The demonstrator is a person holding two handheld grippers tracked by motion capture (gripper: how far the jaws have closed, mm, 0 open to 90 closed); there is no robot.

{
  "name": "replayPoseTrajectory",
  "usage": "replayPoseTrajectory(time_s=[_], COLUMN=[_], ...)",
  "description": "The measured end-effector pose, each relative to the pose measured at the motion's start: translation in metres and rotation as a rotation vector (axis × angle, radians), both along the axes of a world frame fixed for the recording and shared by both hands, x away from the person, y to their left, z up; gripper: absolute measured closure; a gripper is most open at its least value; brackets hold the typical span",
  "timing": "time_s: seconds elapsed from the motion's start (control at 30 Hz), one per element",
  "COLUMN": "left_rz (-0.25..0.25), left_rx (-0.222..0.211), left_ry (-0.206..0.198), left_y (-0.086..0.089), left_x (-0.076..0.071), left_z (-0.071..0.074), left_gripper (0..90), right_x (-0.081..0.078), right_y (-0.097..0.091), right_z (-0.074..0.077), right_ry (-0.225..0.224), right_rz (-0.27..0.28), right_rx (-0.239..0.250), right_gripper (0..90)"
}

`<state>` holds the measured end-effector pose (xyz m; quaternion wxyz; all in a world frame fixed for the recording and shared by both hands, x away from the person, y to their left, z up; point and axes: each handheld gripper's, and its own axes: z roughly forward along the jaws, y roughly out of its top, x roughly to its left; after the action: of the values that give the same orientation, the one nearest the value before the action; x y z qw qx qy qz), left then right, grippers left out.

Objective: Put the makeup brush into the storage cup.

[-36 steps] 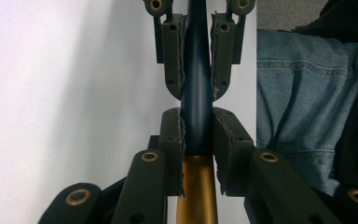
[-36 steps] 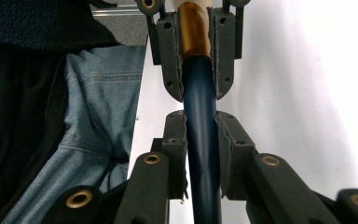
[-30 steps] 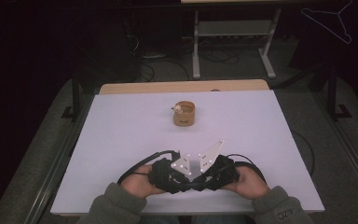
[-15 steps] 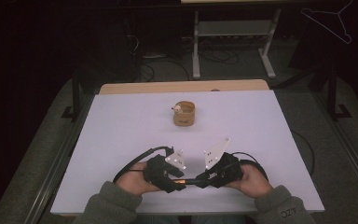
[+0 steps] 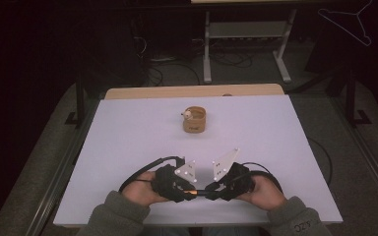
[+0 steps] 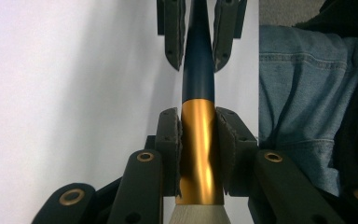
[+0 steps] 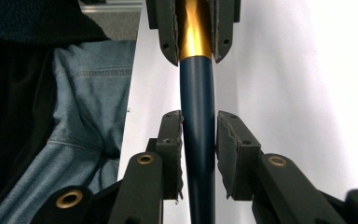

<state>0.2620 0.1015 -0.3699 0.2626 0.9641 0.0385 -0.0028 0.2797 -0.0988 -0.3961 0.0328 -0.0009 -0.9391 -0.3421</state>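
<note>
White letters are showing on the person's grey right sleeve cuff, too small to be read; nothing else is bearing legible text.

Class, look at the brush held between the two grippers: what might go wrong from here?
The right gripper has just been opening its jaws. A gap shows beside the brush handle, so that end may sag.
The left gripper clamps only the smooth gold ferrule, which may slip.
</note>
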Motion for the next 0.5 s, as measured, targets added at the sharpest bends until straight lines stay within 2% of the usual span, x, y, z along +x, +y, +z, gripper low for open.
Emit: replayPoseTrajectory(time_s=[0.03, 0.2, 0.27, 0.33, 0.37, 0.4, 0.5], left_rz=[-0.004, -0.006, -0.008, 0.008, 0.025, 0.047, 0.101], left_rx=[-0.002, -0.004, -0.005, -0.028, -0.044, -0.070, -0.108], left_ry=[-0.015, -0.004, 0.000, -0.008, -0.011, 0.008, 0.016], left_y=[0.000, 0.000, -0.001, 0.000, 0.002, 0.004, 0.014], left_x=[0.000, -0.001, -0.001, 0.000, 0.001, 0.003, 0.009], left_z=[0.001, 0.002, 0.002, 0.002, 0.004, 0.005, 0.010], left_gripper=[72.0, 72.0, 71.8, 70.6, 66.0, 60.1, 50.4], right_x=[-0.001, -0.005, -0.005, -0.006, -0.005, -0.004, 0.000], right_y=[0.002, 0.005, 0.006, 0.006, 0.004, 0.002, -0.006], right_z=[0.000, 0.001, 0.000, 0.000, 0.001, 0.002, 0.004], right_ry=[0.001, -0.015, -0.007, -0.012, -0.015, -0.018, -0.026], right_rz=[0.004, 0.014, 0.017, 0.016, 0.012, 0.007, -0.028], right_rx=[-0.003, -0.018, -0.027, -0.030, -0.025, -0.024, -0.013], right_gripper=[70.8, 74.0, 74.4, 74.5, 74.6, 74.7, 74.7])
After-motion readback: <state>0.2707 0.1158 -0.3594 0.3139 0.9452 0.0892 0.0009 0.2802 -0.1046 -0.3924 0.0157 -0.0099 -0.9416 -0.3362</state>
